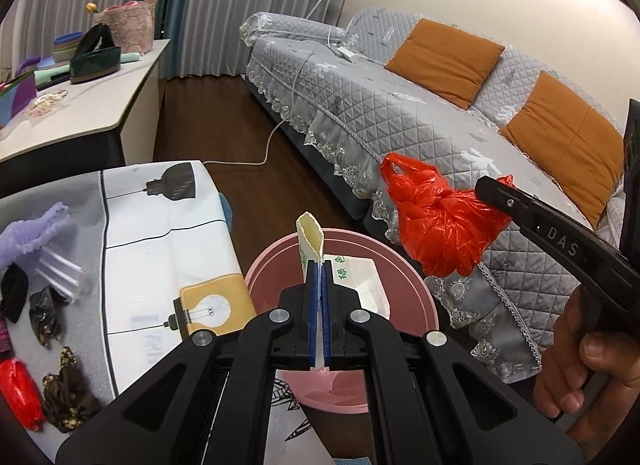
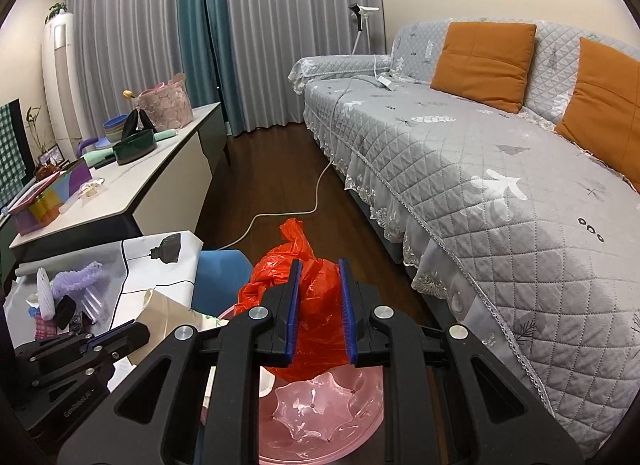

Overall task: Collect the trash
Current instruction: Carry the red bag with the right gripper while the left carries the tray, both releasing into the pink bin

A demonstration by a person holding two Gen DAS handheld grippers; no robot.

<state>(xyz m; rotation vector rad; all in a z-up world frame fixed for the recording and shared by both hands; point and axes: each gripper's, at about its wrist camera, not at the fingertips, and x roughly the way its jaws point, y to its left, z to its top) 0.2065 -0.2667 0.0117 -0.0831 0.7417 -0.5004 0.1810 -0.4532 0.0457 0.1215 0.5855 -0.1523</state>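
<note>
While I am monitoring both wrist views, the left gripper (image 1: 320,285) is clamping a white paper carton (image 1: 310,237) with its jaws nearly closed, above the pink bin (image 1: 420,293). The right gripper (image 2: 320,313) is gripping a crumpled red plastic bag (image 2: 320,305) between partly closed jaws over that bin (image 2: 320,417), beside the sofa (image 2: 500,185).

A bright red plastic bag (image 2: 316,305) sits between blue pads (image 2: 294,313) on a black gripper (image 2: 320,311). Below is a translucent pink bin (image 1: 416,293). A cream-white carton (image 1: 310,239), printed with green characters. The sofa cover (image 2: 460,169) is quilted grey with lace trim; cushions (image 2: 486,31) are orange.
</note>
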